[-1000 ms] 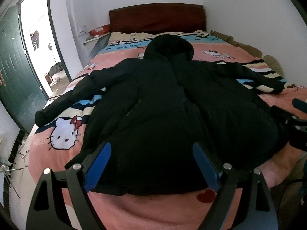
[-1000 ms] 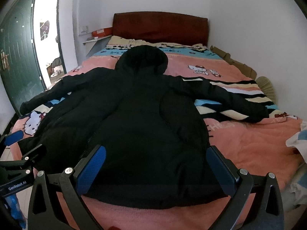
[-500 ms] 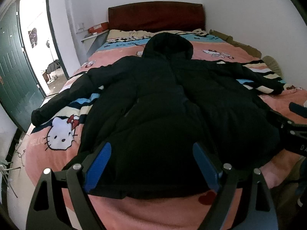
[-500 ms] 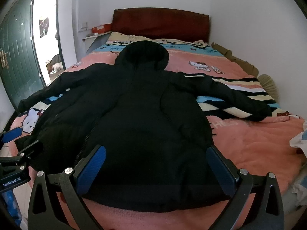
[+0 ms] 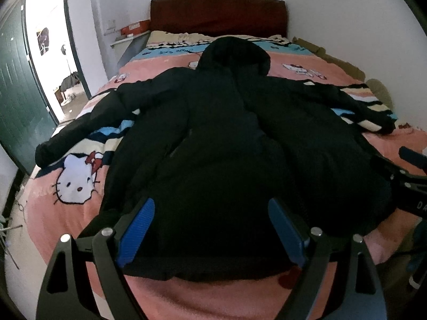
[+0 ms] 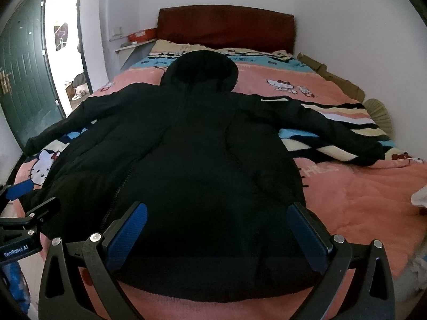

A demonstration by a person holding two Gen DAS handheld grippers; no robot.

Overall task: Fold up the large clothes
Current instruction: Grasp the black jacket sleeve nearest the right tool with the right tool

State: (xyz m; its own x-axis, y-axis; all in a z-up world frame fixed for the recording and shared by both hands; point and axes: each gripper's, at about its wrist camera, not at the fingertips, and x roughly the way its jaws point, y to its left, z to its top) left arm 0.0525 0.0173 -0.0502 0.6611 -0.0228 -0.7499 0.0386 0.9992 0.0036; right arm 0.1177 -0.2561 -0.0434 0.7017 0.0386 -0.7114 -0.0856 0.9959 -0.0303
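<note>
A large black hooded jacket (image 5: 218, 144) lies spread flat on the bed, hood towards the headboard, both sleeves stretched out sideways; it also shows in the right wrist view (image 6: 197, 165). My left gripper (image 5: 210, 210) is open and empty, hovering over the jacket's hem at the left part. My right gripper (image 6: 216, 216) is open and empty over the hem's right part. Each gripper shows at the edge of the other's view: the right gripper (image 5: 411, 184) and the left gripper (image 6: 18, 218).
The bed has a pink cartoon-cat blanket (image 5: 72, 176) and a dark red headboard (image 6: 226, 26). White walls close the right side and back. A green door (image 6: 24, 80) stands open at left. A small shelf (image 5: 130, 37) holds a red box.
Both grippers have moved slightly forward and lower over the jacket's hem. The jacket has not moved and both grippers stay open.
</note>
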